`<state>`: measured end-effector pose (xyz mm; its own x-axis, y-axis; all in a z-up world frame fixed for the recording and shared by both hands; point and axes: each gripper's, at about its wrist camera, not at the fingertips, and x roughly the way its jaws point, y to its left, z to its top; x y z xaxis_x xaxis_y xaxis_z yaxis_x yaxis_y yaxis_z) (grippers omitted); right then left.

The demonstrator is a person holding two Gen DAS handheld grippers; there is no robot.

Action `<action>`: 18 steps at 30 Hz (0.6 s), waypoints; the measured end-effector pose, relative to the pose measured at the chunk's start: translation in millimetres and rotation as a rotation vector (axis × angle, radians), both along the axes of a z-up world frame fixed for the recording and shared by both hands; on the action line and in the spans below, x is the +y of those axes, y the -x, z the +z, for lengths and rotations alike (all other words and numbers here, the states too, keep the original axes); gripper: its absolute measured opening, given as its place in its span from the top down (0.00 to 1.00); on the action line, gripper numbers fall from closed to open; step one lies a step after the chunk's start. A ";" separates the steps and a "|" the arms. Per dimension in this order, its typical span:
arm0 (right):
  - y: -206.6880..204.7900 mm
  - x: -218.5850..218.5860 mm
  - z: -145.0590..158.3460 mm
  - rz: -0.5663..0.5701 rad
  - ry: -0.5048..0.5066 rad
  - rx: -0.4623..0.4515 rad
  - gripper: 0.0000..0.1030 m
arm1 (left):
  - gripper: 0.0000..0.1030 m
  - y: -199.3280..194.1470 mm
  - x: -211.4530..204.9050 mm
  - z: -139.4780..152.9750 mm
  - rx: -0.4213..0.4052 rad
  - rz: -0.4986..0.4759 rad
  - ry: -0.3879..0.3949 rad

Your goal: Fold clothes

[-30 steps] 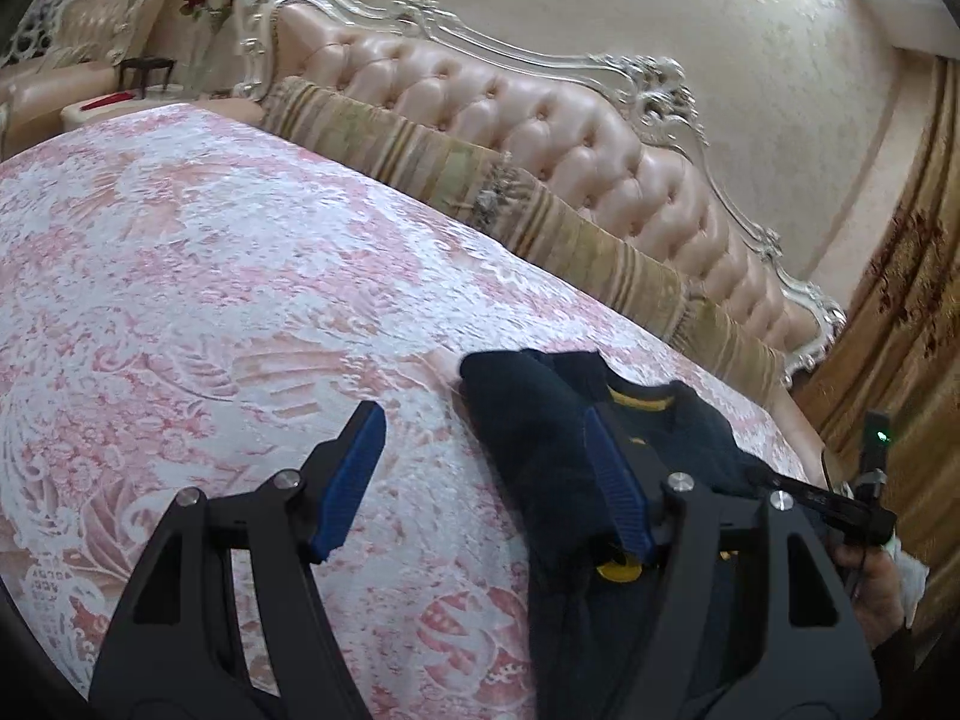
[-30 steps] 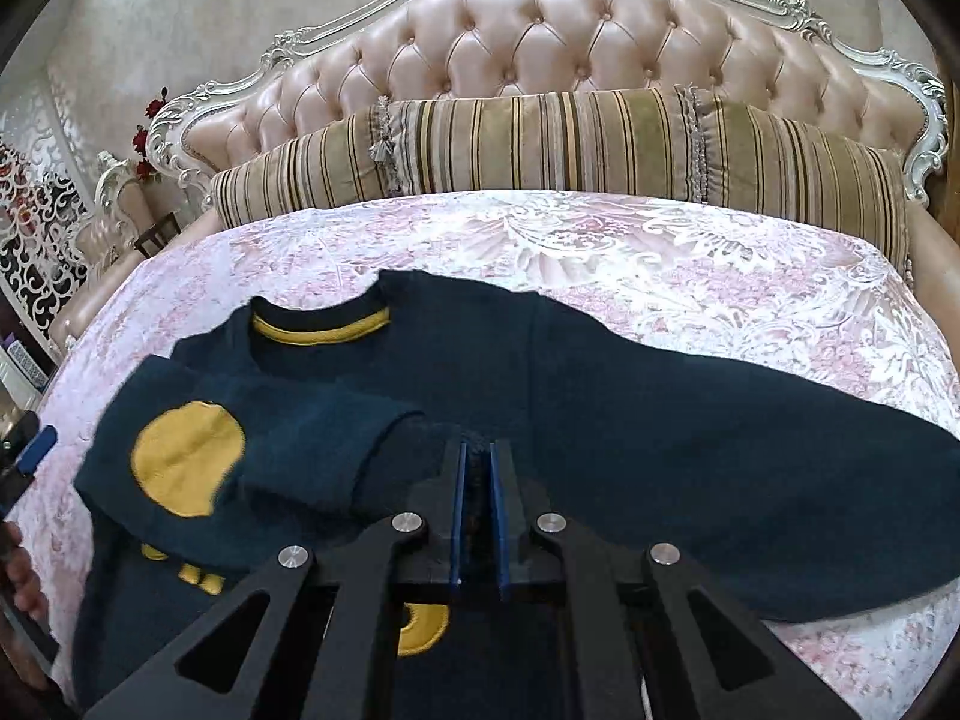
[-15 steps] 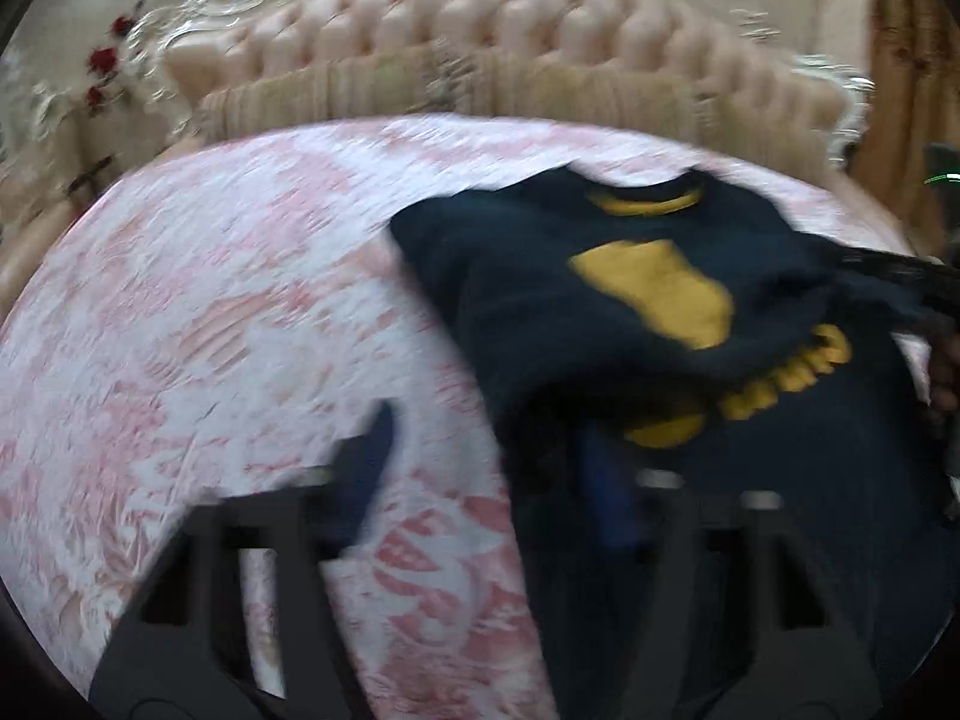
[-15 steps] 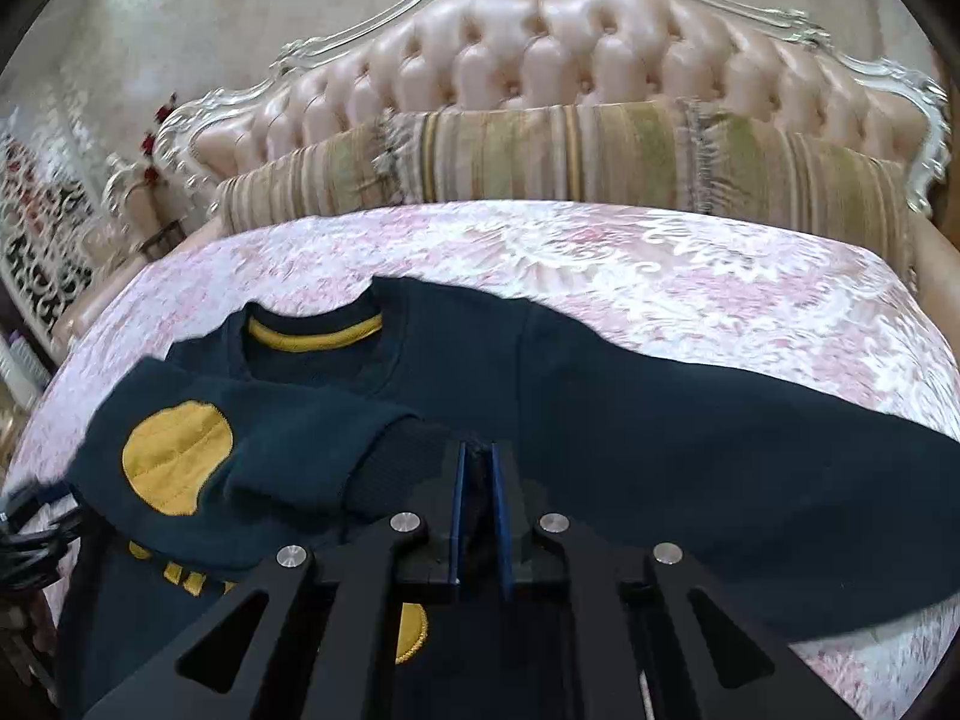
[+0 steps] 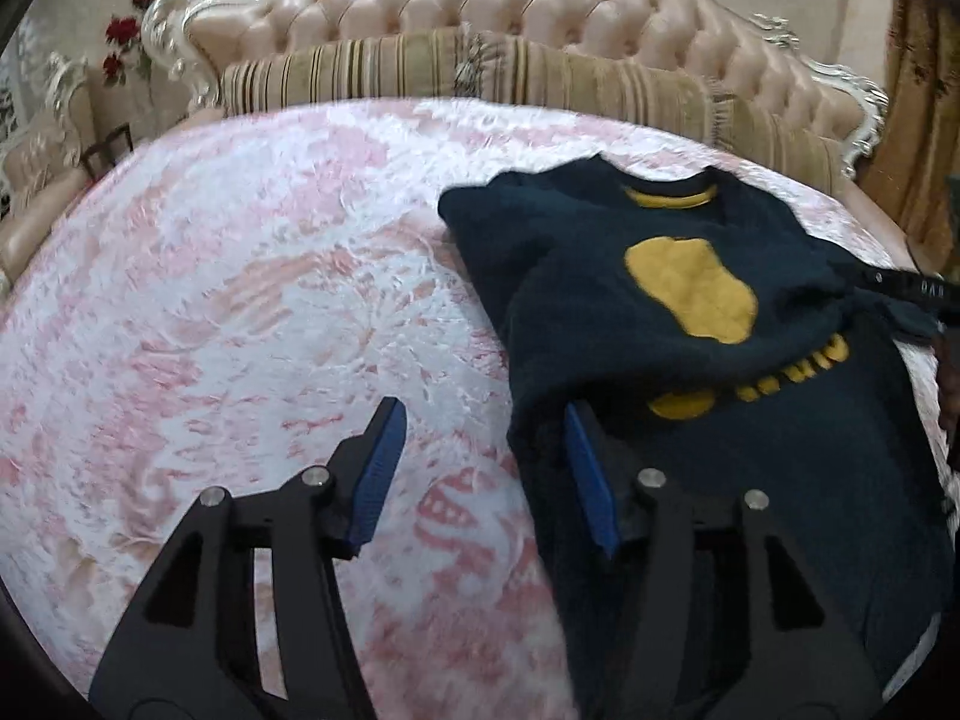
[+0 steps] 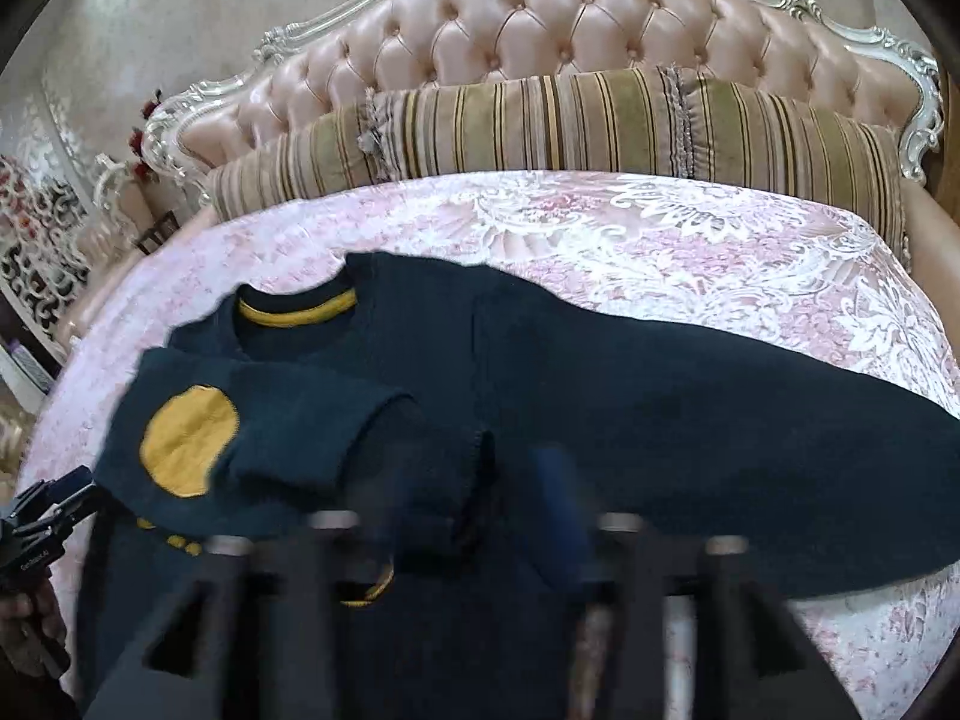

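Item under inspection: one dark navy sweater point(image 6: 600, 396), knit, with a mustard-yellow band inside the round neckline point(image 6: 297, 307). It lies front-up on the bed's pink-and-white patterned bedspread point(image 5: 240, 300), neckline toward the striped bolster pillows point(image 6: 570, 120) and the tufted pink headboard point(image 6: 540, 18).

Condition: partly folded. One sleeve is turned in across the chest; its oval mustard elbow patch point(image 6: 189, 441) faces up and its ribbed cuff point(image 6: 474, 480) ends near the middle of the body. In the left wrist view the same patch point(image 5: 690, 291) sits above a row of yellow lettering point(image 5: 798, 366) and a further yellow shape, both partly covered by the folded sleeve. The other sleeve point(image 6: 780, 420) is still stretched out flat across the bedspread toward the right of the right wrist view.

Left hand-held gripper point(image 5: 480, 468): jaws apart, having just been opening; one blue pad point(image 5: 378, 474) is over bare bedspread, the other point(image 5: 591, 480) at the sweater's side edge. Nothing is pinched between them.

Right hand-held gripper point(image 6: 468, 516): heavily motion-blurred, low over the sweater's middle. Jaws have just been opening from a closed position and stand apart; the cuff lies between them, and no pad can be seen pressing on it.

A person's hand point(image 6: 27, 630) holding the left tool shows at the lower left edge of the right wrist view.
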<state>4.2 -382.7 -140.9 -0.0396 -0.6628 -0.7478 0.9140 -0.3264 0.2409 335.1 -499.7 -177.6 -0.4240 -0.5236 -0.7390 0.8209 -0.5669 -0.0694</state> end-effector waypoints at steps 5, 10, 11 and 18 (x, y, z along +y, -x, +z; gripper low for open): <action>-13.2 34.4 2.5 0.160 0.028 0.027 0.35 | 0.42 -7.1 21.4 37.6 0.127 -0.107 0.024; -35.7 26.0 -3.0 0.180 0.054 0.086 0.42 | 0.46 68.8 15.8 57.7 0.242 -0.304 -0.092; -32.4 23.6 -5.2 0.166 0.051 0.060 0.44 | 0.53 88.2 11.7 57.0 0.237 -0.326 -0.119; -18.0 20.7 -12.0 0.151 0.085 -0.031 0.59 | 0.61 172.9 -12.8 50.4 0.224 -0.371 -0.225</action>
